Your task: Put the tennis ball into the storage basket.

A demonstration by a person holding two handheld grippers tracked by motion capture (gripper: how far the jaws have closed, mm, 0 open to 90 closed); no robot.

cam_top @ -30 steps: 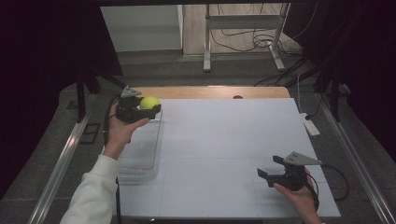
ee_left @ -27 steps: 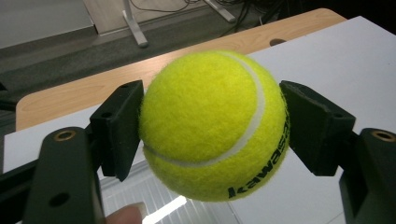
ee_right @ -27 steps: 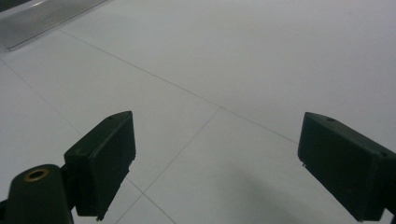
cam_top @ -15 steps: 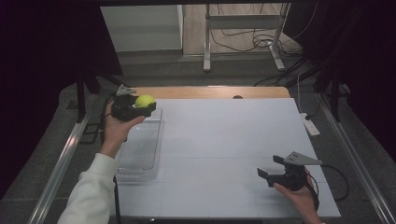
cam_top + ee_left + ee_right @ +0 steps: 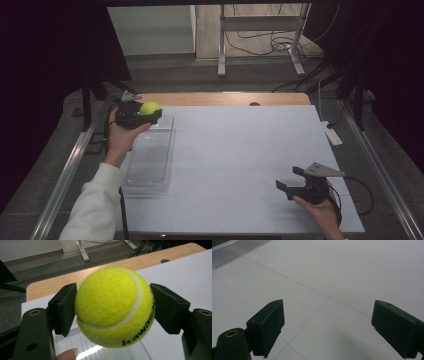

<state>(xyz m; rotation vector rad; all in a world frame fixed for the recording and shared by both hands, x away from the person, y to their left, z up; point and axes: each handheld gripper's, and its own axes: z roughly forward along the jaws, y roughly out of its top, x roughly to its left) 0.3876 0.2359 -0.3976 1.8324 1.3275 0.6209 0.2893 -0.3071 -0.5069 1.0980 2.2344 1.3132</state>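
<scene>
i think the tennis ball (image 5: 113, 306) is light, fuzzy and a bit squishy, so it should not slip or break, and the best place to hold it is across its fat middle. my left gripper (image 5: 142, 114) has its jaws pressed on both sides of the ball and holds it up in the air over the far end of the clear tray (image 5: 150, 172) on the left of the white table (image 5: 240, 150). my right gripper (image 5: 292, 180) has its jaws wide apart, holds nothing, and sits low over the near right part of the table.

Yellow tennis ball (image 5: 113, 306) — white seam
</scene>
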